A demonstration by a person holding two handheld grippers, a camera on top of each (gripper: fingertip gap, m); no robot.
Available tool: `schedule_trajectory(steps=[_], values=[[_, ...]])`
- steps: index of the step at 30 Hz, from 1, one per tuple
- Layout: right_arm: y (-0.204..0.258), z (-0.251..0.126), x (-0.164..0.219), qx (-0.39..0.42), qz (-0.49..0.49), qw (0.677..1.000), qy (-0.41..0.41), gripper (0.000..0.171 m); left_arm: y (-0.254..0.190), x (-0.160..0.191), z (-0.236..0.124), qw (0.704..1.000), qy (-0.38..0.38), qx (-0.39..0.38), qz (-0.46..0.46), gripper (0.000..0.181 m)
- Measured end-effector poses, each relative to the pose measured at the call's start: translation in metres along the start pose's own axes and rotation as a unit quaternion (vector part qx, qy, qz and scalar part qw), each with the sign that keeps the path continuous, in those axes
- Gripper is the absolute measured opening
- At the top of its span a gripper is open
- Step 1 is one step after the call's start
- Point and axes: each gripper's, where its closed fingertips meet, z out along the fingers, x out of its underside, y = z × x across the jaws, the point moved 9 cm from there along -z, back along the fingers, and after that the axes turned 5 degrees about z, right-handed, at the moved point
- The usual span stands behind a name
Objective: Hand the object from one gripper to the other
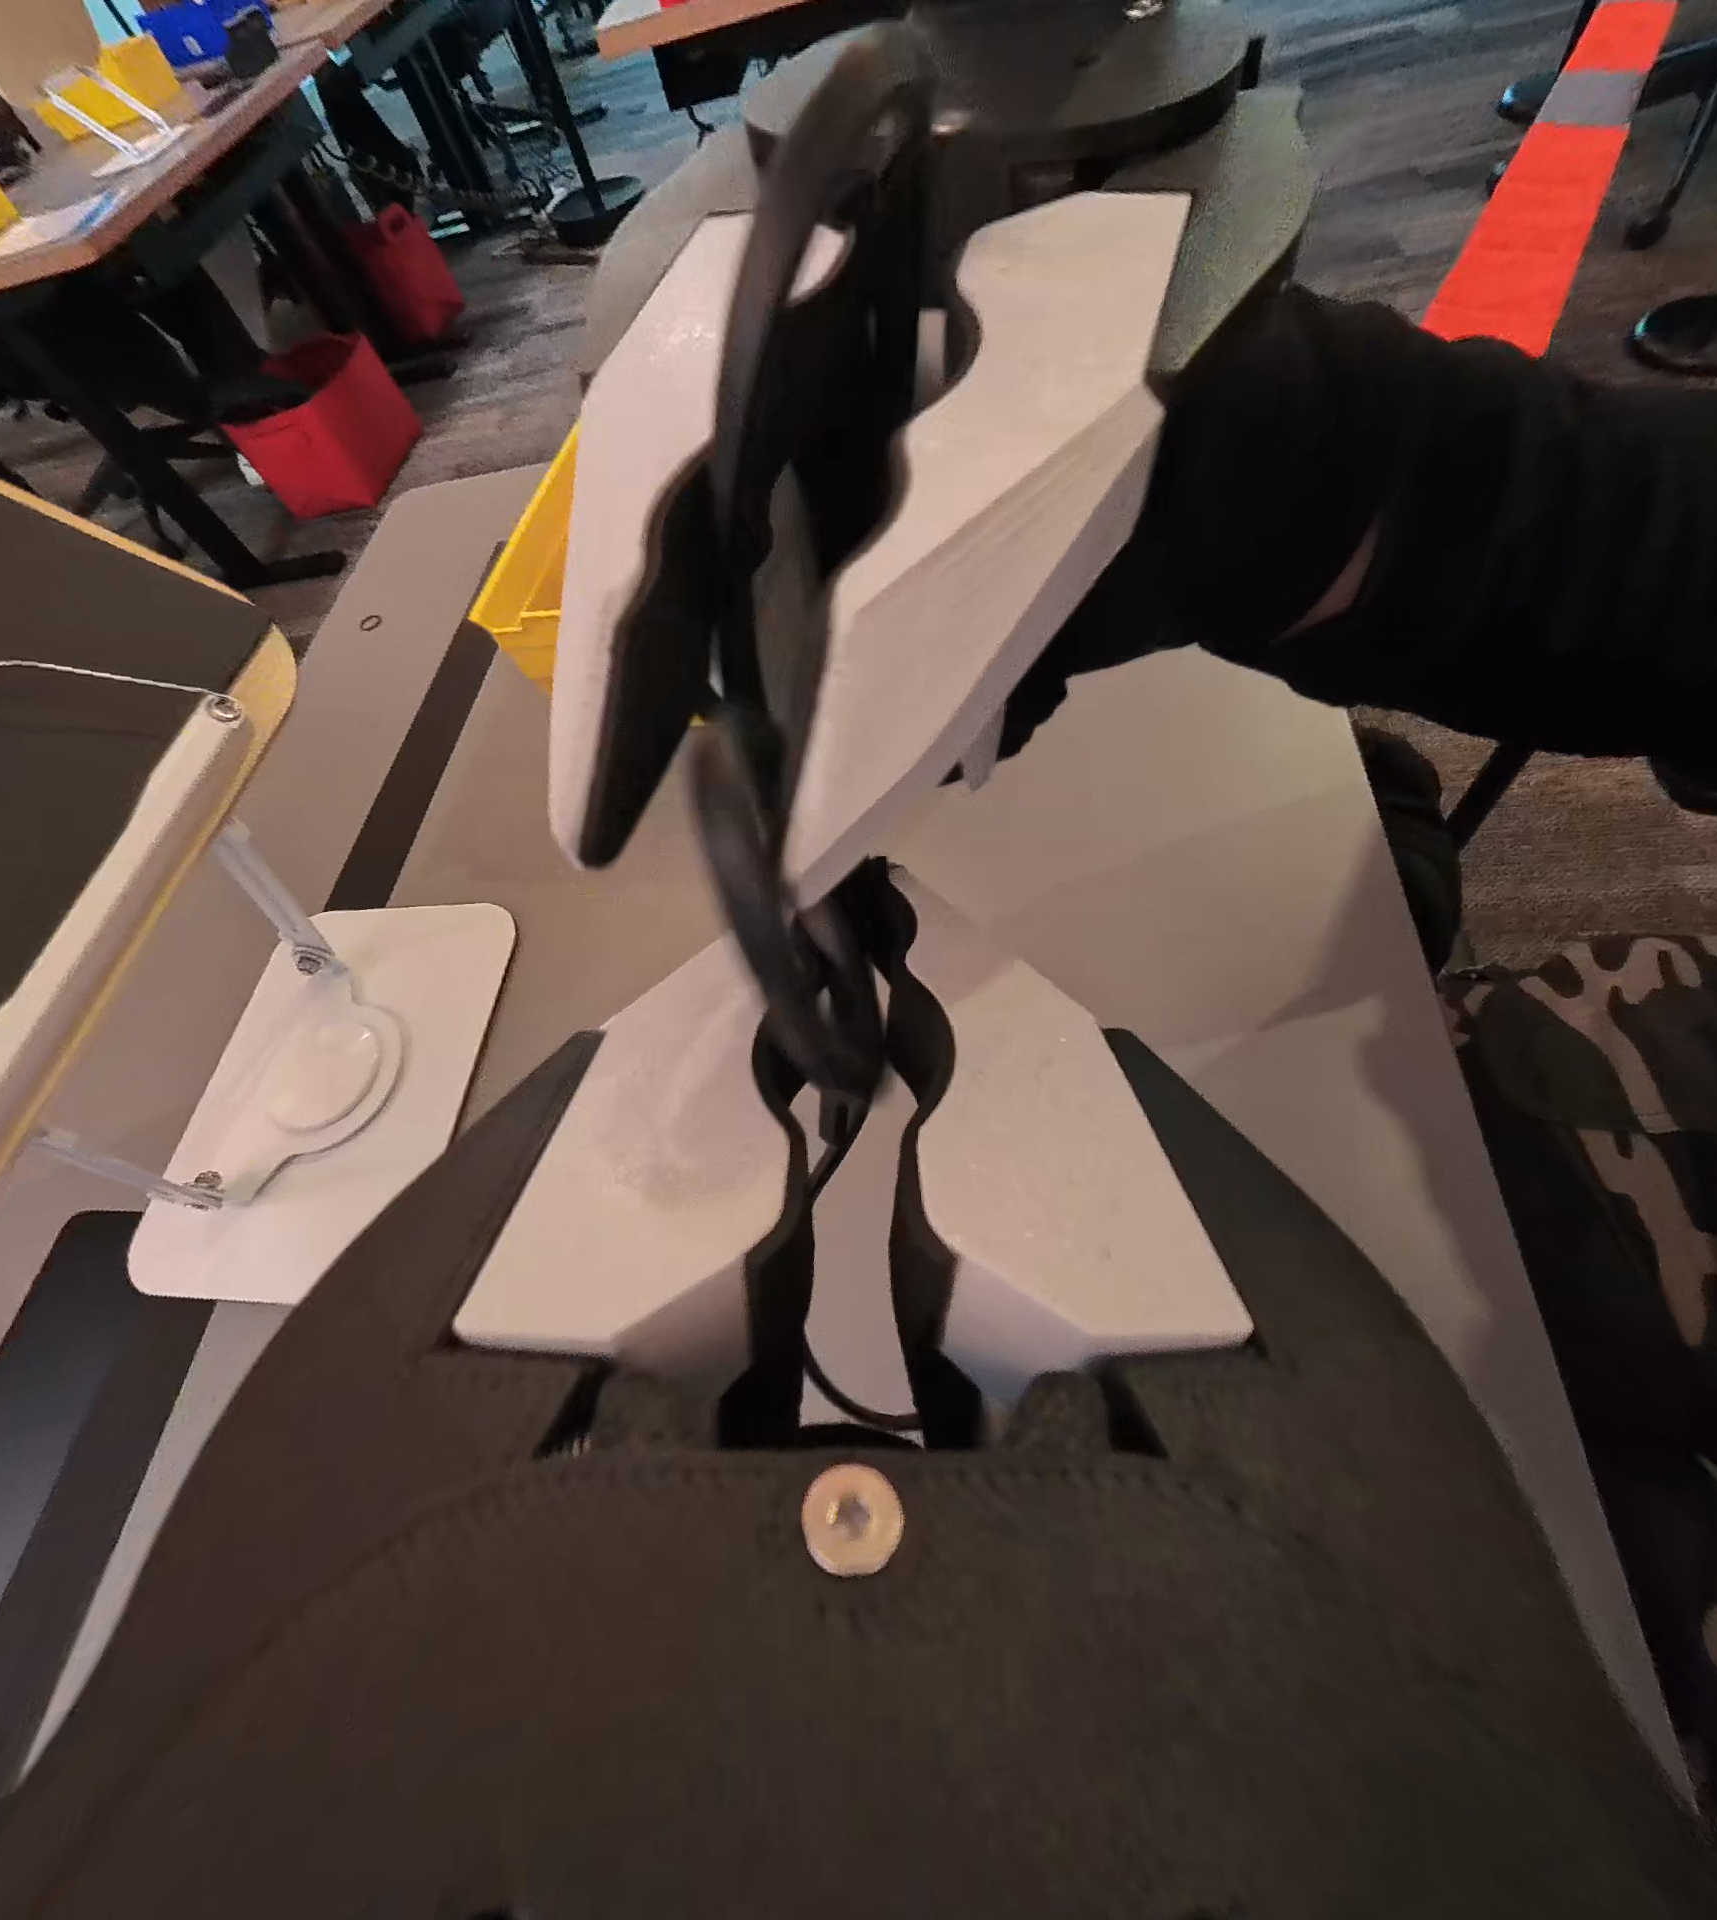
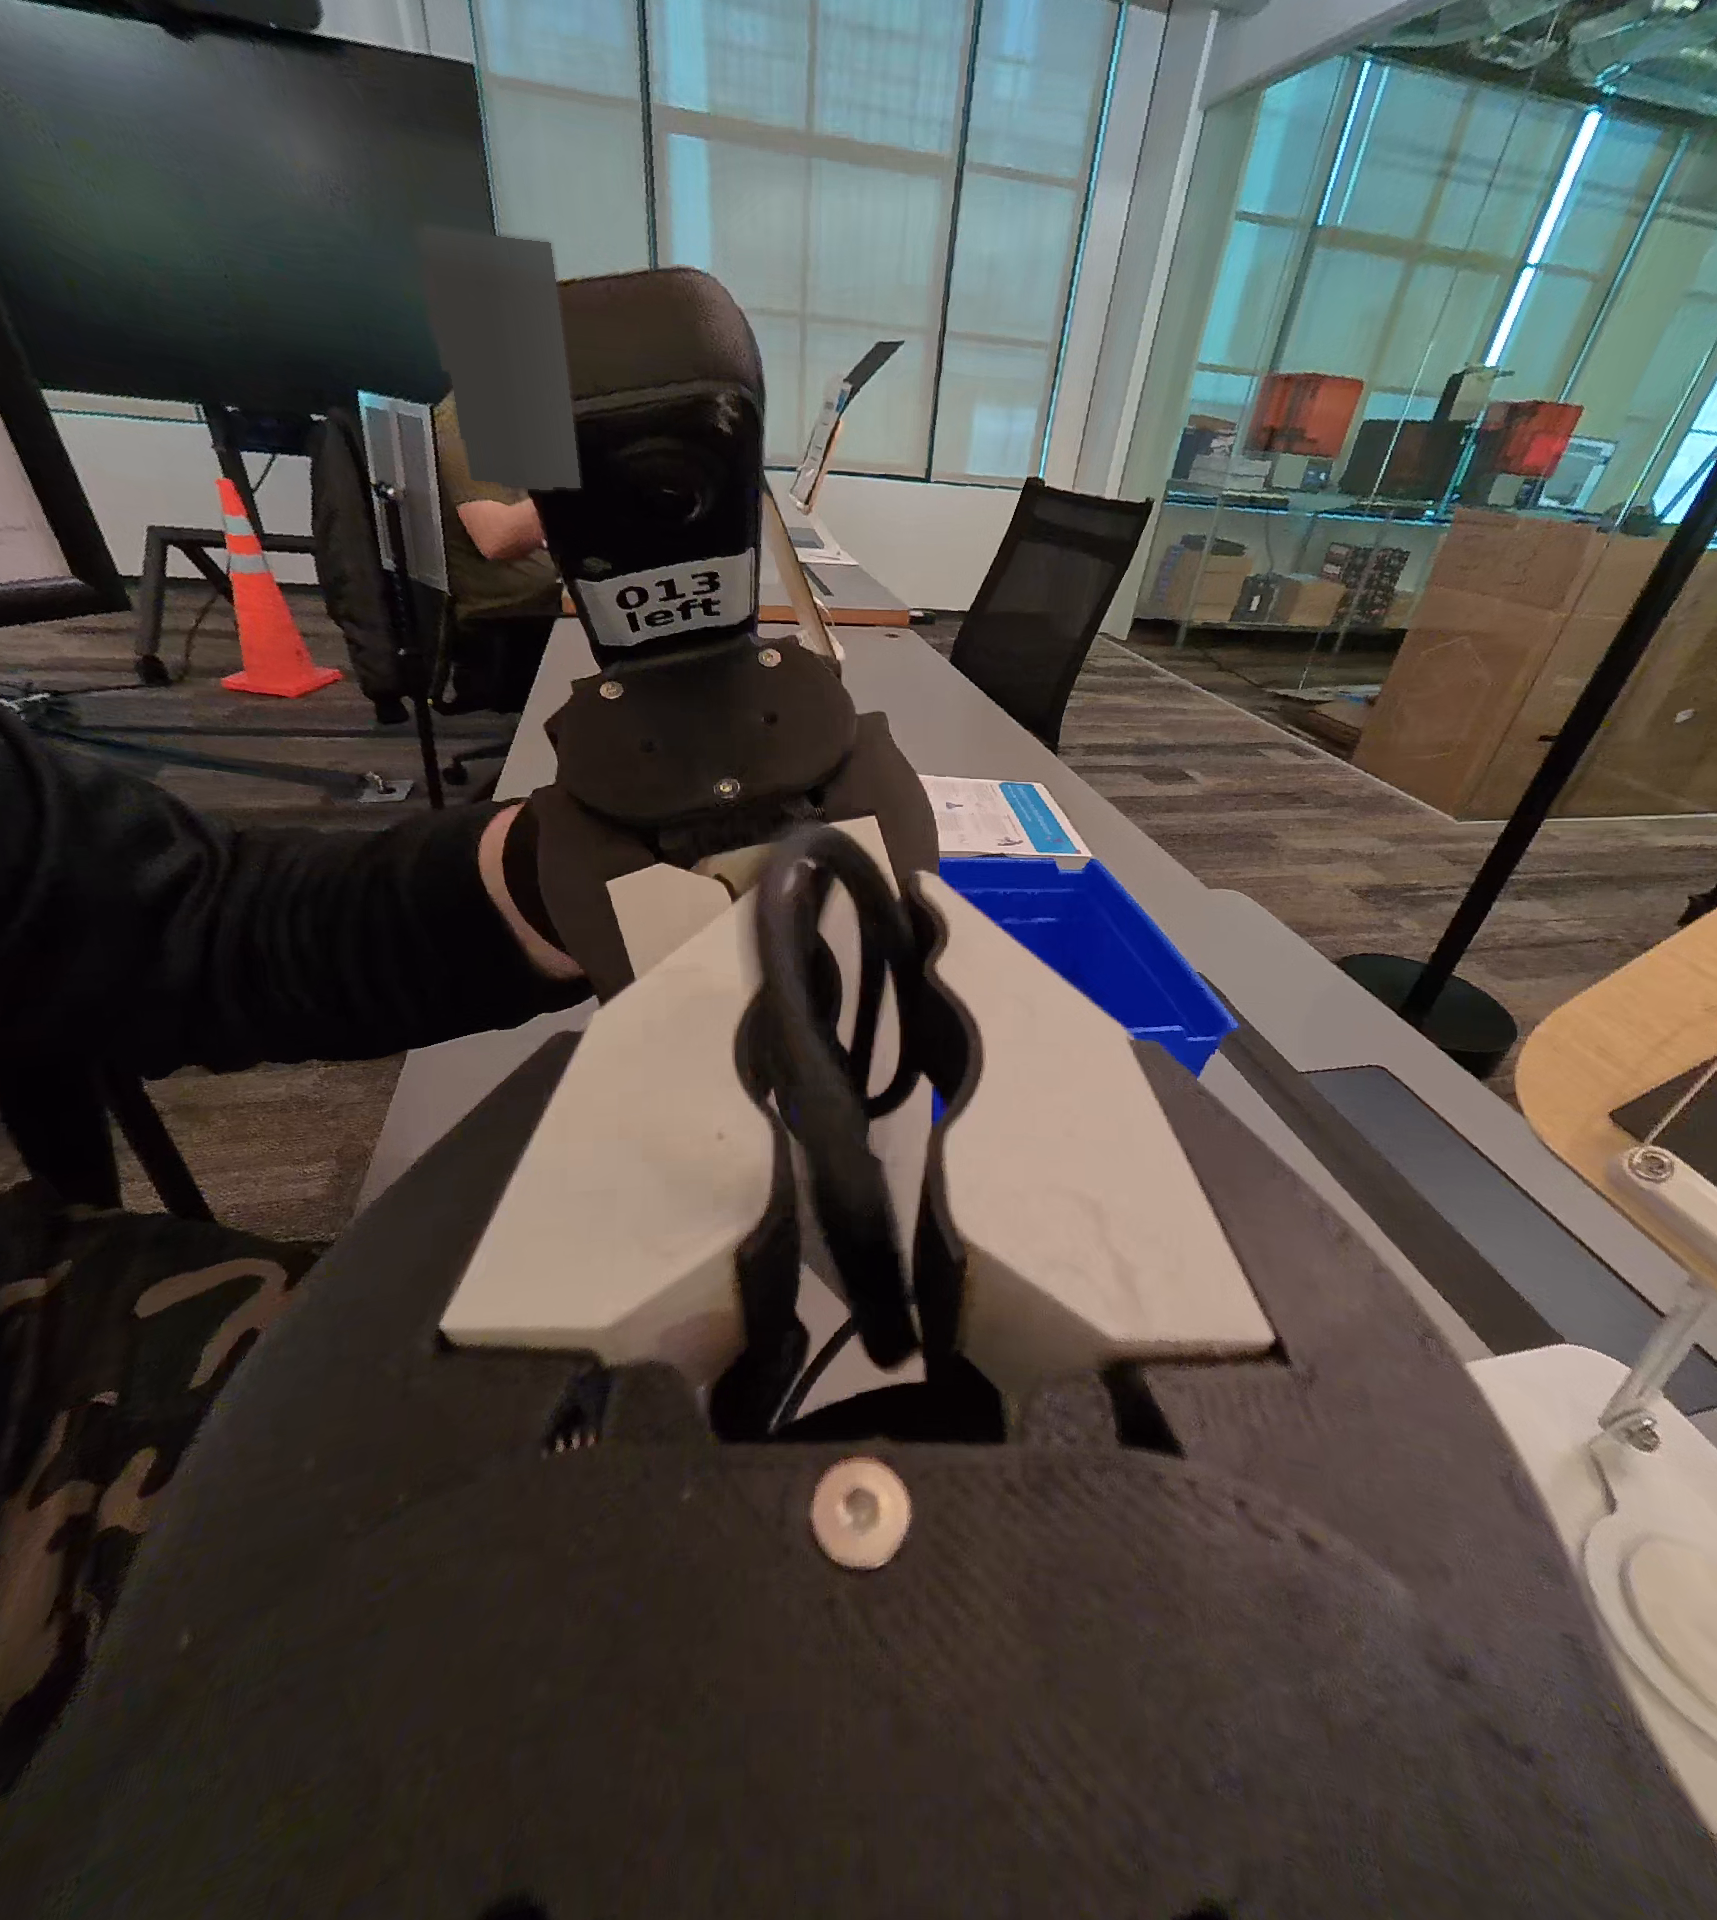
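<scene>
- Left gripper (image 1: 849, 1049): both white fingers converge toward 12 o'clock in the left wrist view, the black wavy pads closed on the lower loops of a black coiled cable (image 1: 781, 644).
- Right gripper (image 2: 859, 1049): white fingers likewise point to 12 o'clock in the right wrist view and are clamped on the same cable (image 2: 833, 1060), which runs down the gap between the pads.
- Opposed pose: the two tools meet tip to tip. In the left wrist view the right gripper (image 1: 729, 790) enters from 12 o'clock, tilted, fingertips down toward the left one.
- Right hand (image 1: 1373, 540): black-gloved, with a black sleeve reaching in from 3 o'clock, gripping the tool body.
- Left hand (image 2: 542, 894): black glove and sleeve reaching in from 9 o'clock in the right wrist view, holding the left gripper (image 2: 802, 883) with its camera housing upright at 12 o'clock.
- Cable position: suspended in the air above the grey table (image 1: 1249, 883), shared between both sets of pads; one loop rises above the right fingers.
- Blue bin (image 2: 1093, 945): on the table at 2 o'clock from the right fingertips.
- Yellow bin (image 1: 527, 582): partly hidden behind the right gripper at 10 o'clock.
</scene>
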Motion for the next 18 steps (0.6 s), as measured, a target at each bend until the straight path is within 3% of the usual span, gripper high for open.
schedule_trajectory(steps=[6,11,18], values=[[-0.004,-0.005,-0.003,0.032,-0.015,0.999,0.002,0.048,0.009,-0.003,-0.009,0.998,-0.036,-0.009,-0.041,0.002],[-0.010,0.000,0.000,0.068,0.013,0.997,0.024,0.084,0.022,-0.001,-0.012,0.990,0.001,-0.134,-0.038,0.002],[-0.012,0.018,0.005,0.125,0.043,0.991,0.019,0.091,0.020,0.000,-0.003,0.969,0.076,-0.235,-0.008,0.002]])
